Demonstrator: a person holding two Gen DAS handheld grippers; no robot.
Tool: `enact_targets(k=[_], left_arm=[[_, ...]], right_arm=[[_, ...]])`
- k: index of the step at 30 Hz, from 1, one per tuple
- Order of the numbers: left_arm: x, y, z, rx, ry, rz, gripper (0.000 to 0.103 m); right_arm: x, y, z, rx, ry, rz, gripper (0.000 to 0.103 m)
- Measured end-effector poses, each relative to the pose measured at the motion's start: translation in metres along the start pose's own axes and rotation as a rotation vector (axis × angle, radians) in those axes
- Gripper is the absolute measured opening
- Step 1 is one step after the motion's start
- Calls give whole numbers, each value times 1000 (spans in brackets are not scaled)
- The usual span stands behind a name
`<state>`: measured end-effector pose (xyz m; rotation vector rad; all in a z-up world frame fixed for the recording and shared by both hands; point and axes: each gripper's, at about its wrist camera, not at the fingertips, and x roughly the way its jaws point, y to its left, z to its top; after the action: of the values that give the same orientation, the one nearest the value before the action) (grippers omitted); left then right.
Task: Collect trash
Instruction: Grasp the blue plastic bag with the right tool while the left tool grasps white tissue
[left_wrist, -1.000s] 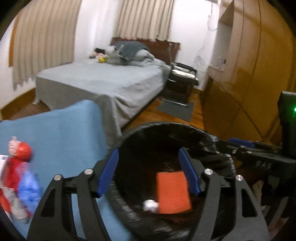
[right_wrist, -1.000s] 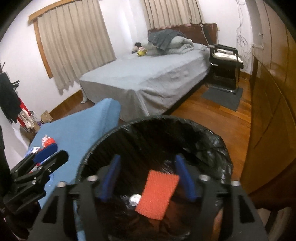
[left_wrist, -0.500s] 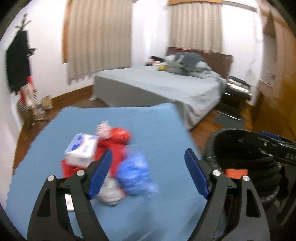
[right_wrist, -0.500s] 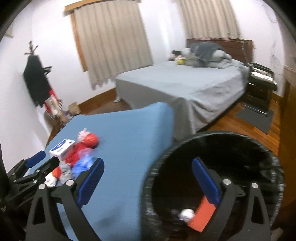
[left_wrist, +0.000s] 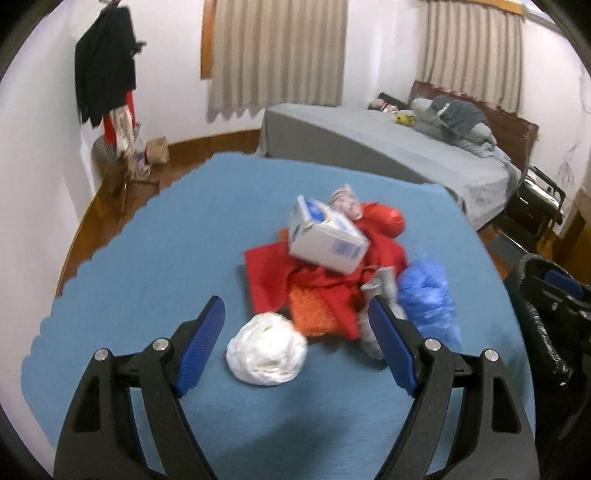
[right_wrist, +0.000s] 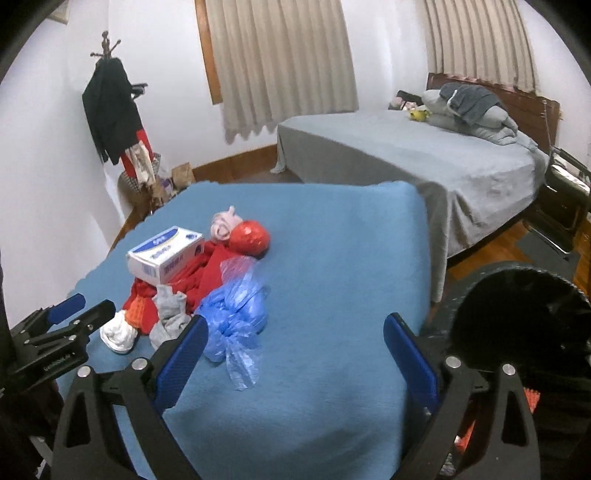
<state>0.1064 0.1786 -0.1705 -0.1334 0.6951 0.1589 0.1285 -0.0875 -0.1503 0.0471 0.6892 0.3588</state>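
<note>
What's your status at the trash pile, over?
Left gripper and right gripper: jaws open, empty. Trash pile on blue table, white wad nearest left. Bin at right. Nothing blocking.

Trash pile (left_wrist: 332, 273) sits mid-table (left_wrist: 147, 295), toward its left side in the right wrist view. Box (left_wrist: 325, 236) on top of the crumpled cloth (left_wrist: 273, 273); tissue wad (left_wrist: 266, 349) at the near edge of the pile, plastic bag (right_wrist: 236, 314) on its right. Bin (right_wrist: 524, 317) on the floor off the table's right edge. Bed (right_wrist: 424, 162) behind the table, coat rack (right_wrist: 110, 110) back left.
</note>
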Motion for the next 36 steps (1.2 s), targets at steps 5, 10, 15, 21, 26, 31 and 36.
enact_targets(k=[5,10,15,21,26,31,36], left_arm=[[14,11,-7,-29,47,2,77],[29,19,-13,-34,88,-2,72],[42,26,-19,-47,130,-3,64],[49,32,-22,-65,156,-4,46],[46,35,-20,-75,147,-6,41],[34,29,-16,-67,116,6,41],[17,26,-11,-54,81,13,41]], right_arm=[[18,8,-4,-13,25,2,94],[33,15,-6,-23,42,14,94],[48,20,-6,-36,63,31,94],[65,33,-7,-55,95,66,93],[78,44,-7,-67,130,96,85],[88,45,-7,-57,186,152,54],[79,42,-4,-51,179,181,46]])
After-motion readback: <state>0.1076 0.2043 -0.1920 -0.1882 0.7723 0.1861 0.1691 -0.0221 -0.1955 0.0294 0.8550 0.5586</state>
